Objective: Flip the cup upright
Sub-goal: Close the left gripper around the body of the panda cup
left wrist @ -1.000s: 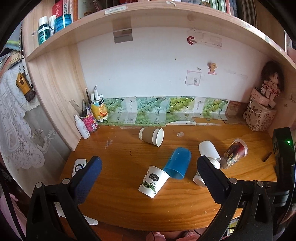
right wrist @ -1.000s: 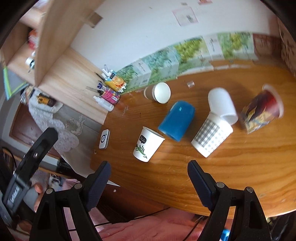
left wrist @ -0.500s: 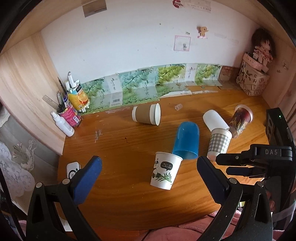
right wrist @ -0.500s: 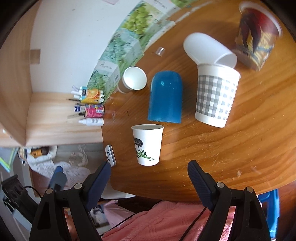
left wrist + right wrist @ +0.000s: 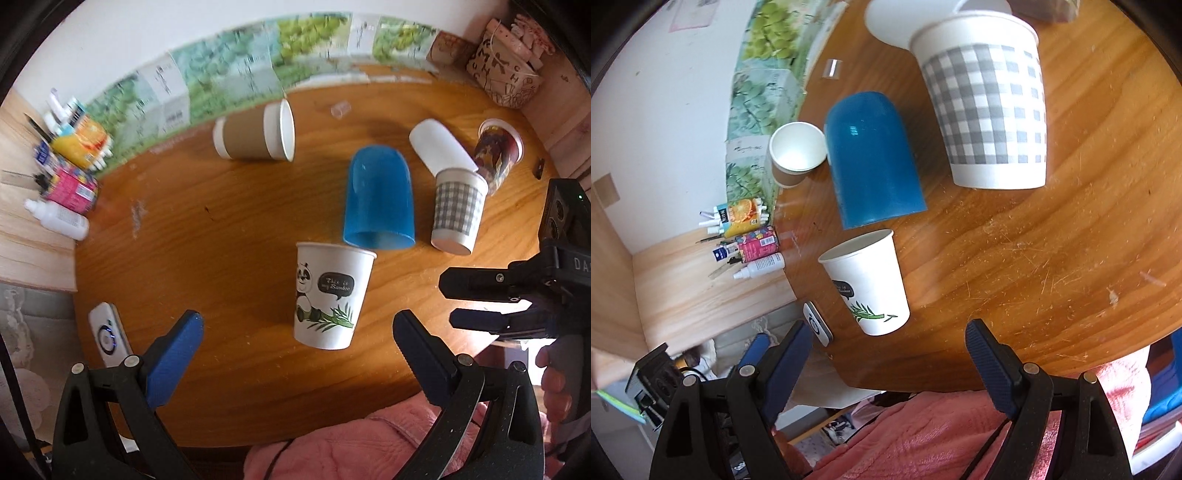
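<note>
Several cups are on the wooden desk (image 5: 221, 236). A white panda cup (image 5: 330, 295) stands upright near the front edge; it also shows in the right wrist view (image 5: 868, 280). A blue cup (image 5: 378, 195) lies on its side behind it, as do a brown-sleeved cup (image 5: 255, 131), a plain white cup (image 5: 439, 147), a grey checked cup (image 5: 458, 210) and a dark printed cup (image 5: 496, 155). My left gripper (image 5: 295, 332) is open and empty, just in front of the panda cup. My right gripper (image 5: 886, 345) is open and empty, above the desk's front edge, near the panda cup.
Pens, tubes and a white bottle (image 5: 59, 218) cluster at the back left by a wooden side panel. A white remote (image 5: 109, 336) lies at the front left. A patterned basket (image 5: 506, 77) stands at the back right. Green printed cartons (image 5: 229, 81) line the wall.
Both grippers have moved down and closer to the desk, so the cups look larger. The cups have not moved. Both grippers stay open.
</note>
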